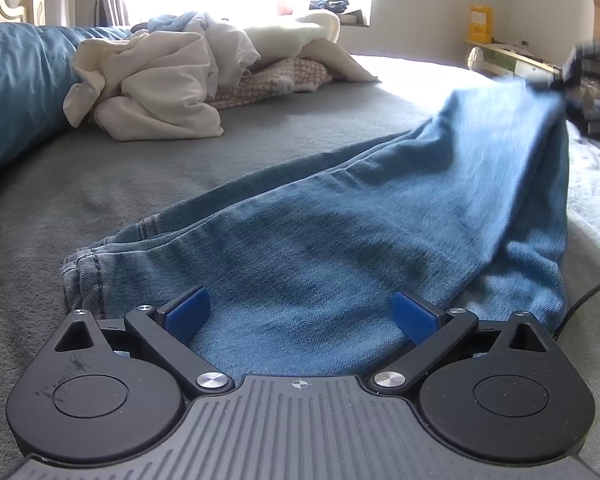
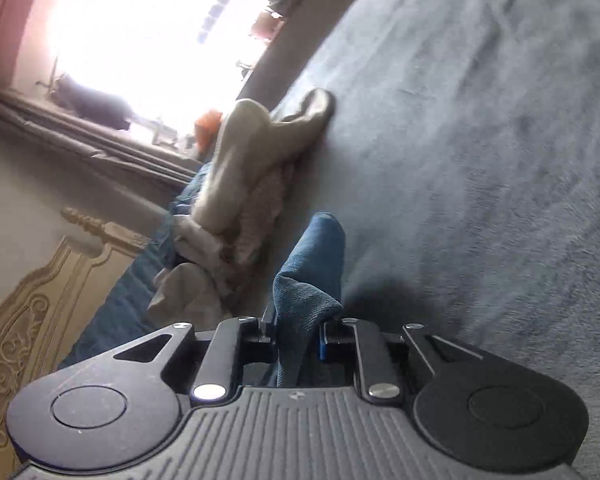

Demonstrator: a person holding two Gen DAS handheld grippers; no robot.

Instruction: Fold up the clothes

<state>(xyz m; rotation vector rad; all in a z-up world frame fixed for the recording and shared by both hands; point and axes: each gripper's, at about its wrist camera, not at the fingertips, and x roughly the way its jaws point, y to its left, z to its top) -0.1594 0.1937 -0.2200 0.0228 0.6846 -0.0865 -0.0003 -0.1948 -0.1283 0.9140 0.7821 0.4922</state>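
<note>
A pair of blue jeans (image 1: 340, 240) lies on the grey bedspread (image 1: 100, 184), one end lifted toward the upper right. My left gripper (image 1: 300, 316) is open, its blue pads on either side of the denim near the hem, low on the bed. My right gripper shows blurred at the far right of the left wrist view (image 1: 588, 68), holding the raised end. In the right wrist view, tilted, my right gripper (image 2: 298, 332) is shut on a fold of the jeans (image 2: 312, 272) above the bed.
A heap of cream and white clothes (image 1: 160, 80) and a pink checked garment (image 1: 276, 80) lie at the back of the bed. A teal pillow (image 1: 16, 92) sits at the left. A carved headboard (image 2: 32, 320), a bright window and a shelf (image 1: 508, 56) surround the bed.
</note>
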